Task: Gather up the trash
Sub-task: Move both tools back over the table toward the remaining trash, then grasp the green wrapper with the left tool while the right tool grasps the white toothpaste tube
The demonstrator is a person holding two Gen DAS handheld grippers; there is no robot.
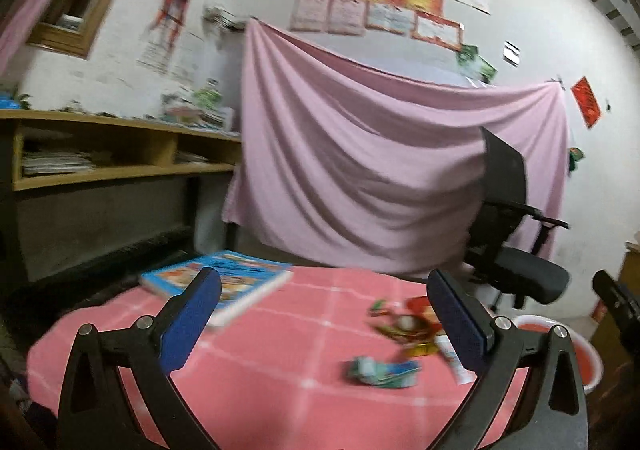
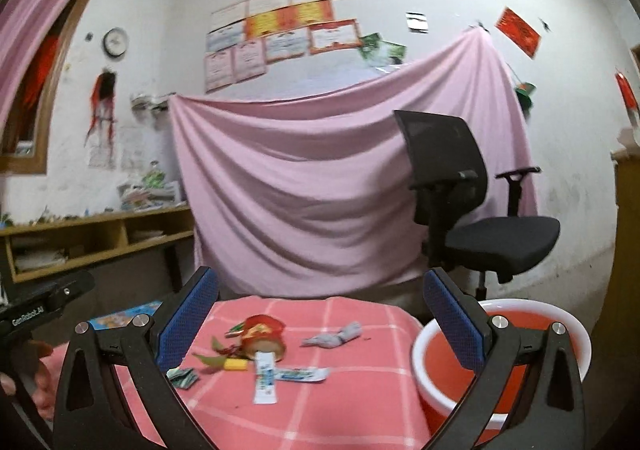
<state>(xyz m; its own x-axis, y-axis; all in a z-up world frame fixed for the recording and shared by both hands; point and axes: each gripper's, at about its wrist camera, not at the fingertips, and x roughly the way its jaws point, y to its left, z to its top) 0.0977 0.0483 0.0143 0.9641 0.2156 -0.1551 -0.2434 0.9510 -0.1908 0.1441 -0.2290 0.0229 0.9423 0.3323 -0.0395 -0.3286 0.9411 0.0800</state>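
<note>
Trash lies scattered on the pink checked tablecloth [image 2: 360,406]: a red crumpled can-like wrapper [image 2: 264,332], a white sachet [image 2: 265,378], a blue-white sachet [image 2: 303,374], a grey twisted wrapper [image 2: 334,336], a yellow bit [image 2: 235,364] and a folded green scrap [image 2: 183,376]. My right gripper [image 2: 322,320] hovers open above the near table edge, with nothing between its blue pads. In the left wrist view the same pile is blurred: red wrapper [image 1: 406,324], green-blue wrapper [image 1: 380,370]. My left gripper [image 1: 326,316] is open and empty, with the pile just inside its right finger.
A red basin with a white rim [image 2: 528,305] stands low beside the table's right side, also in the left wrist view [image 1: 580,346]. A colourful book [image 1: 224,286] lies at the table's far left. Behind are a black office chair [image 2: 472,210], a pink hanging sheet and a wooden shelf [image 1: 120,166].
</note>
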